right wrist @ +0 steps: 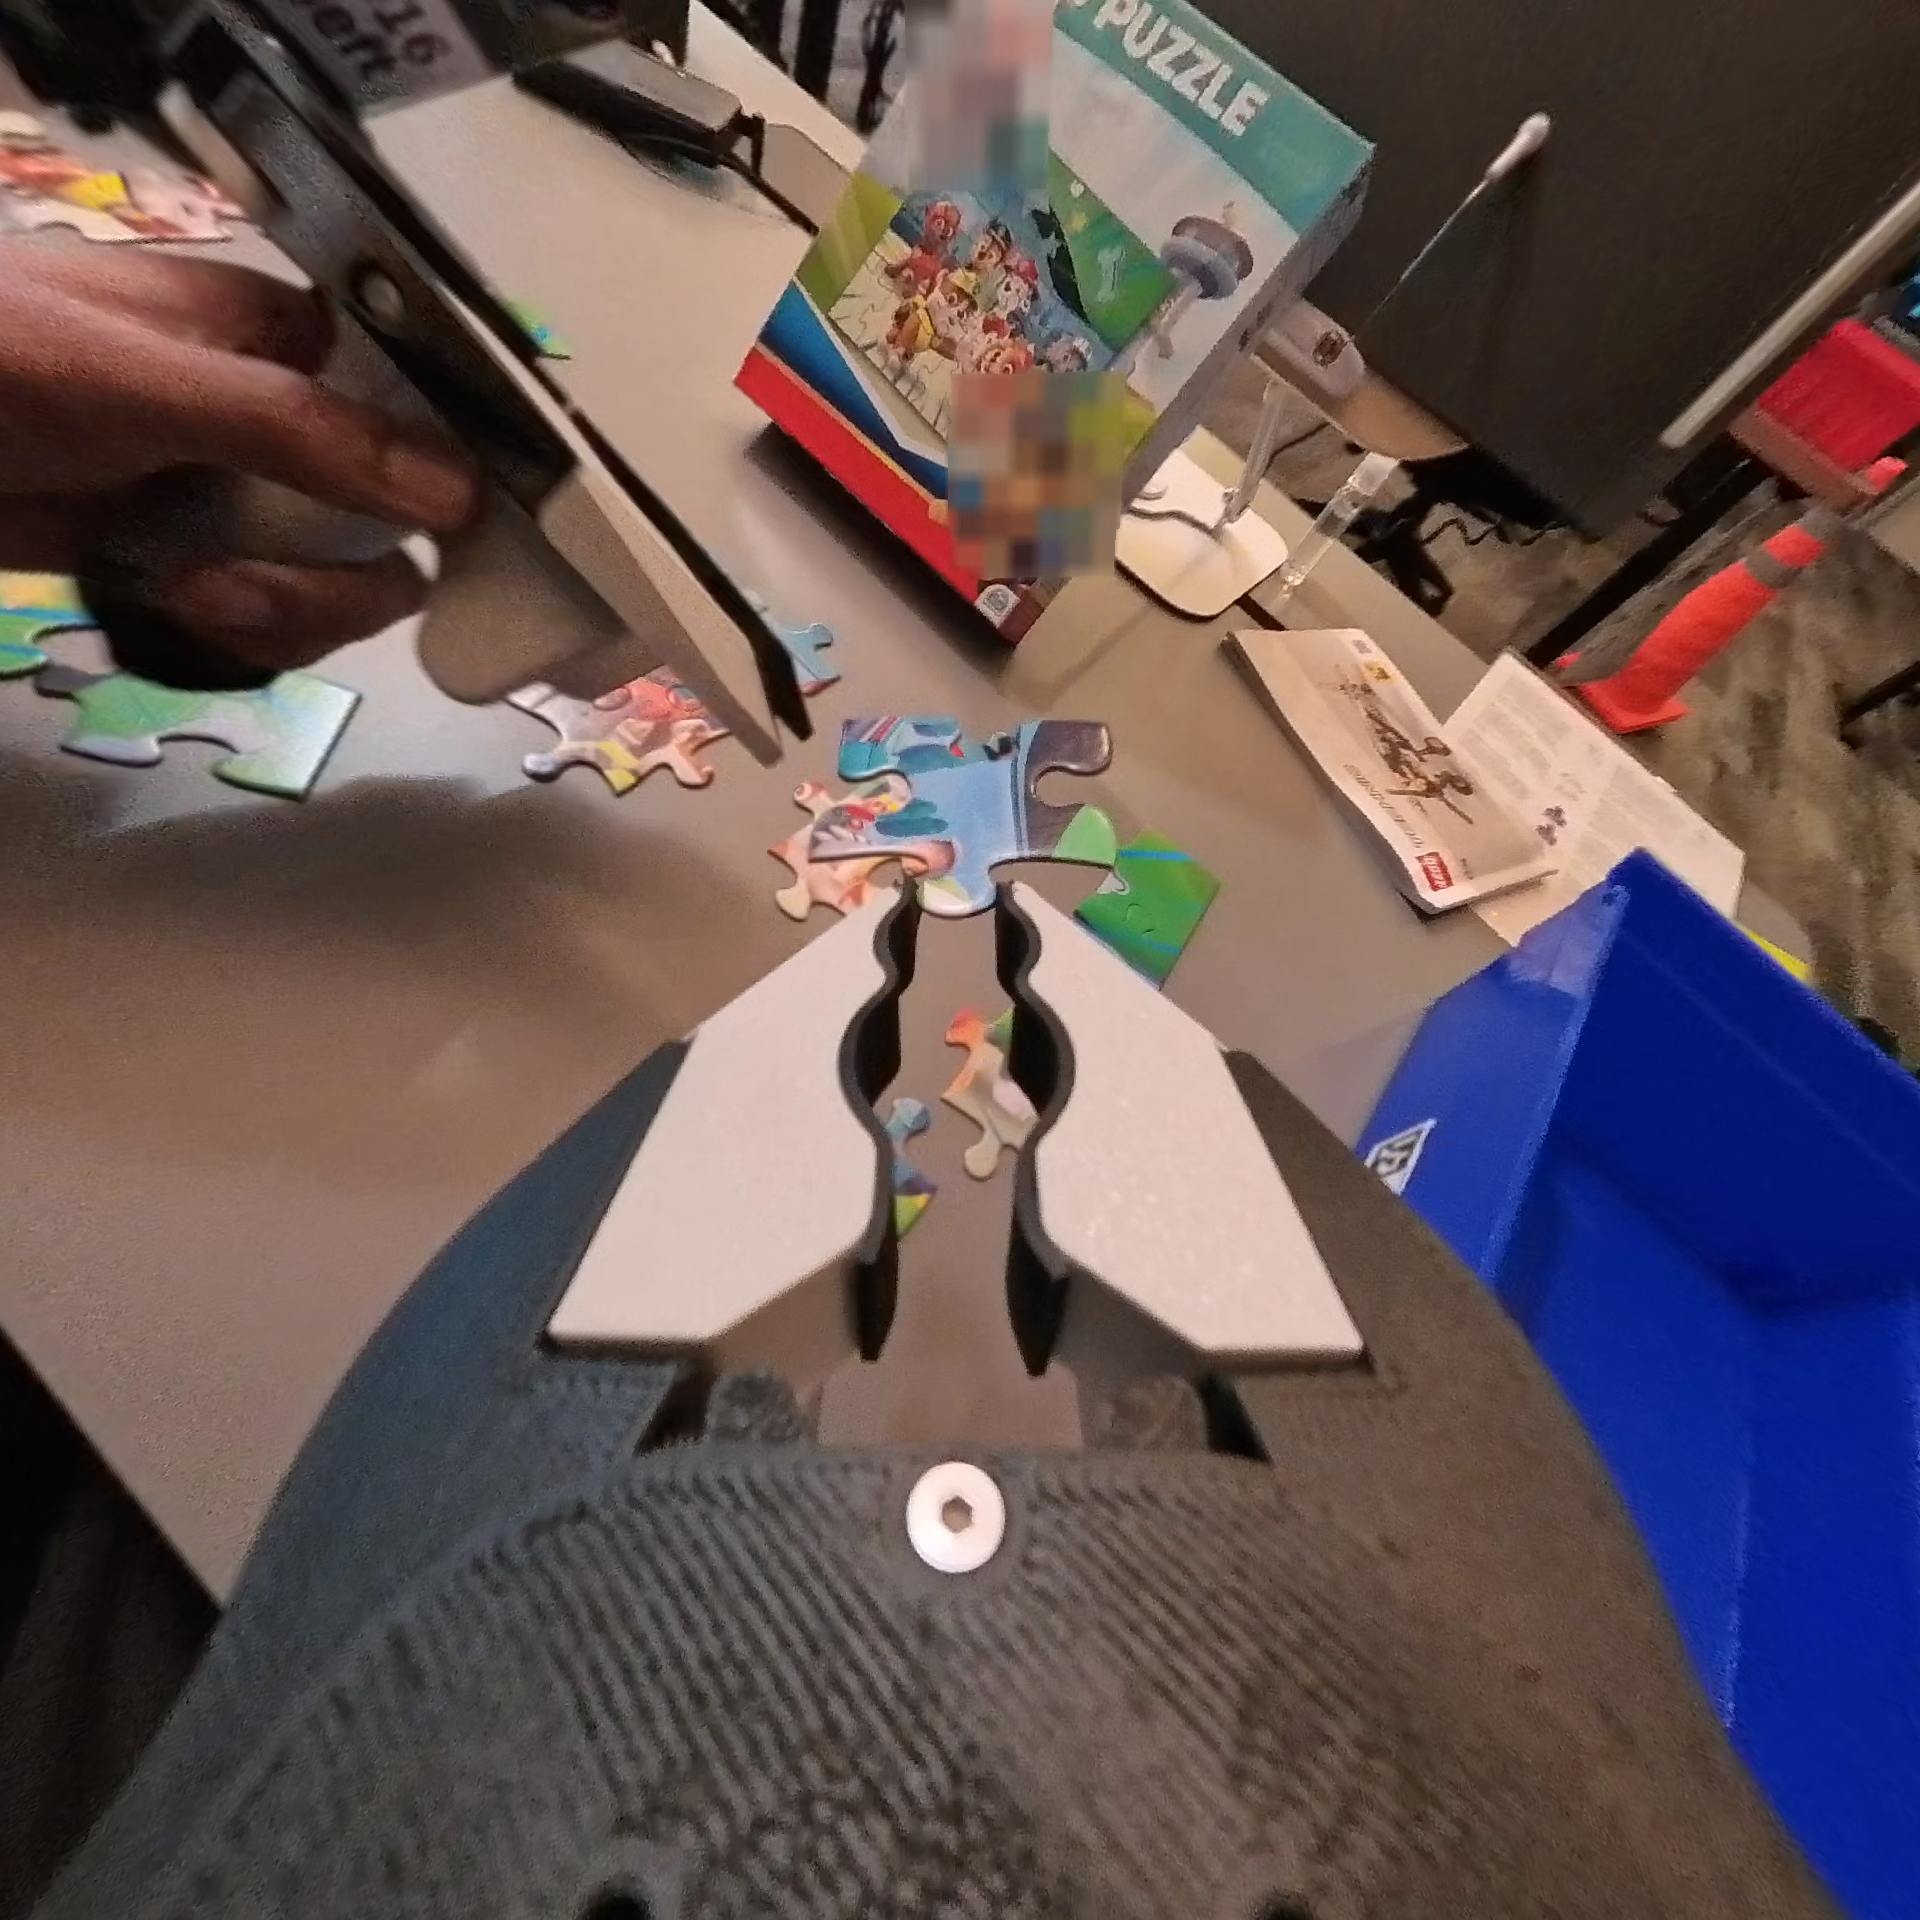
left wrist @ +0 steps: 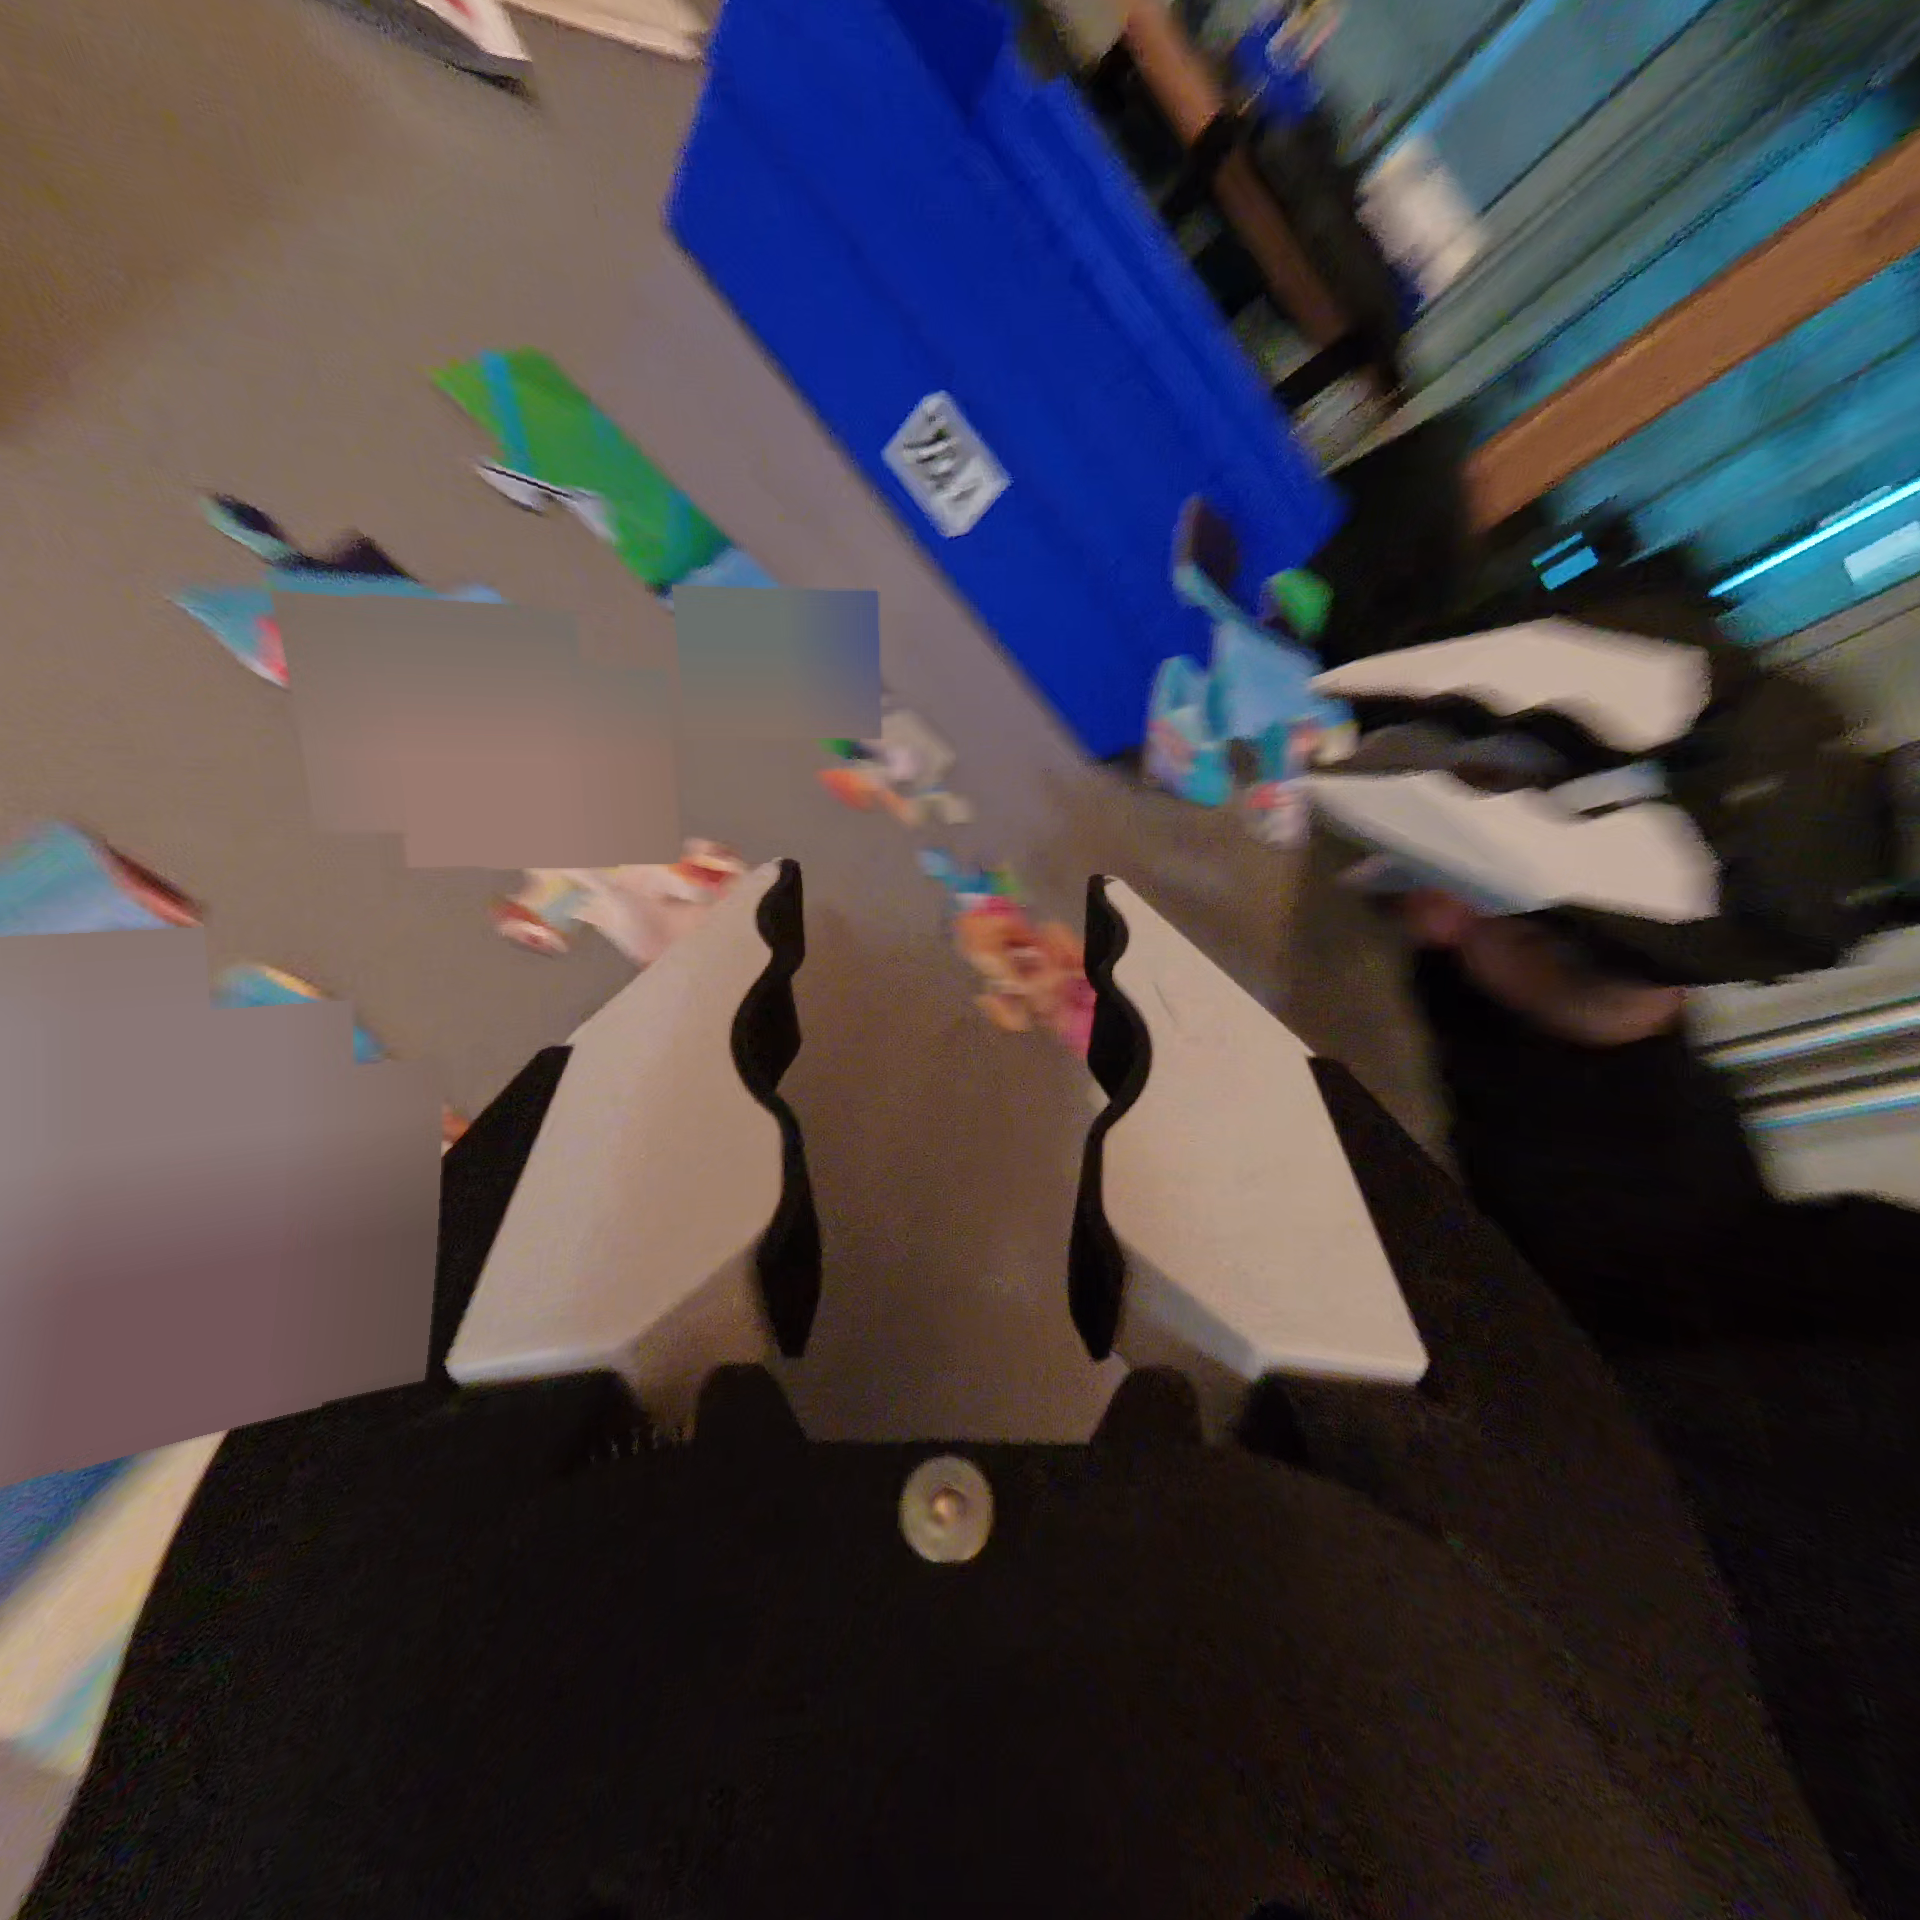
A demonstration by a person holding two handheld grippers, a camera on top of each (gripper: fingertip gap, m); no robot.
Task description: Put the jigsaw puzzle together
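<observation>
right gripper [right wrist: 954, 902] pinches blue puzzle piece [right wrist: 961, 800] by its tab, left of blue bin [right wrist: 1704, 1195] | left gripper [left wrist: 940, 883] wide open, empty (blurred view), above counter [left wrist: 914, 1195]

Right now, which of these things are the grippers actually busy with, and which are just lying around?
In use:
- right gripper, fingers pinching a blue puzzle piece
- left gripper, open, empty

Lying about:
- loose puzzle pieces
- puzzle box
- blue bin
- booklet

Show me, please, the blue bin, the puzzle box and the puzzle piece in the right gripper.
blue bin [right wrist: 1662, 1299]: right wrist view, its side wall.
puzzle box [right wrist: 1039, 291]: right wrist view, its picture face.
puzzle piece [right wrist: 977, 810]: right wrist view, its blue middle.
</observation>
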